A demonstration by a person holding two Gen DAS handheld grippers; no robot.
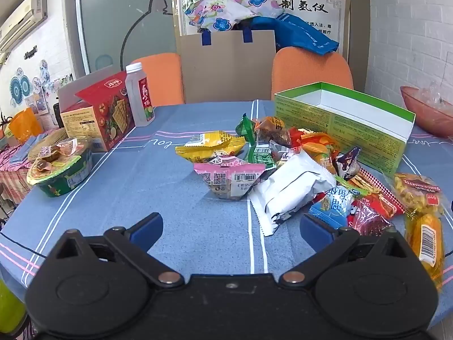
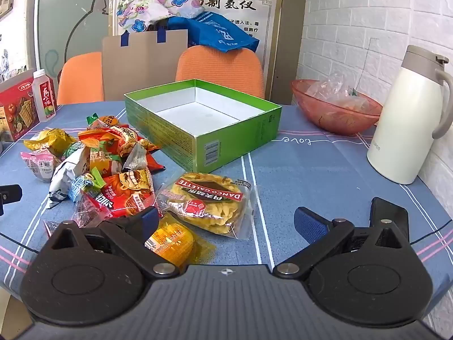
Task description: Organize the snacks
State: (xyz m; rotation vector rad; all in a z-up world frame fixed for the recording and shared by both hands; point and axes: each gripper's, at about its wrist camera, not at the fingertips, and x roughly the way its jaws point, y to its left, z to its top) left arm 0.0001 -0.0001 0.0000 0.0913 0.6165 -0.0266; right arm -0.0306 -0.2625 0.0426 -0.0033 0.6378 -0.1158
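I read this as the very start of the sorting: the green box (image 2: pixel 203 119) sits open and bare inside on the blue striped tabletop (image 2: pixel 311 170), and every snack is outside it. I take that box as my landmark. The pile of snack packets (image 2: pixel 107 164) lies just to its left and a little nearer to me, spilling up against the box's near-left corner; the galette biscuit pack (image 2: pixel 208 202) lies in front of the box, apart from its wall, and a yellow wrapped cake (image 2: pixel 172 238) sits nearer still. My right gripper (image 2: pixel 226 222) hangs above the tabletop in front of the box with its fingers spread wide and nothing between the pads, though its left finger (image 2: pixel 147 218) overlaps the edge of the pile. My left gripper (image 1: pixel 230 226) hovers to the left of the box, also spread wide and empty, looking across a white wrapper (image 1: pixel 294 189) and a pink packet (image 1: pixel 226 172). A pink bowl (image 2: pixel 337 113) and a cream thermos jug (image 2: pixel 407 119) stand to the right of the box and play no part, I think. My next move, as I judge it, calls for lowering the right fingers around the galette pack, closing gently since the film is slippery and the biscuits brittle, then carrying it over the near wall.
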